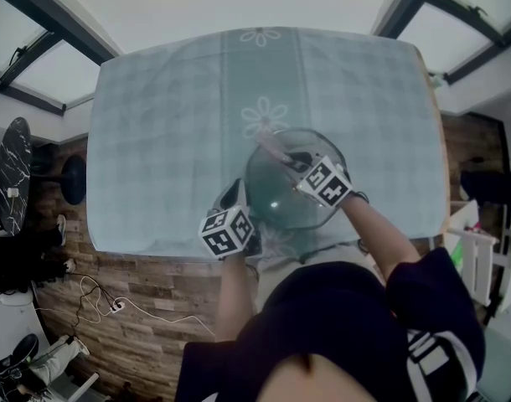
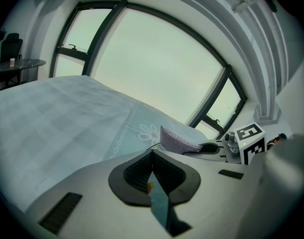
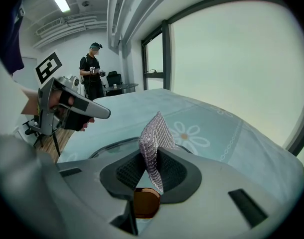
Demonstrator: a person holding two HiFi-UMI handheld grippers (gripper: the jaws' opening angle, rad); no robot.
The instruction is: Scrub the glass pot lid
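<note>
Head view: the round glass pot lid (image 1: 281,195) is over the table (image 1: 155,124) near its front edge, broad face up, so it has no real long axis. The left gripper (image 1: 237,198) meets its near-left rim and the right gripper (image 1: 287,157) is over its far side.

Left gripper view: jaws squeezed onto what's probably the lid's rim, seen edge-on.

Right gripper view: jaws pinching a mesh scrub cloth (image 3: 153,143), with the lid's rim curving just below.

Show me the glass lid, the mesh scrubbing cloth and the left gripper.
glass lid (image 1: 276,193), head view, bare glass left of centre.
mesh scrubbing cloth (image 3: 153,146), right gripper view, its middle fold.
left gripper (image 2: 153,173), left gripper view, between its fingertips.
</note>
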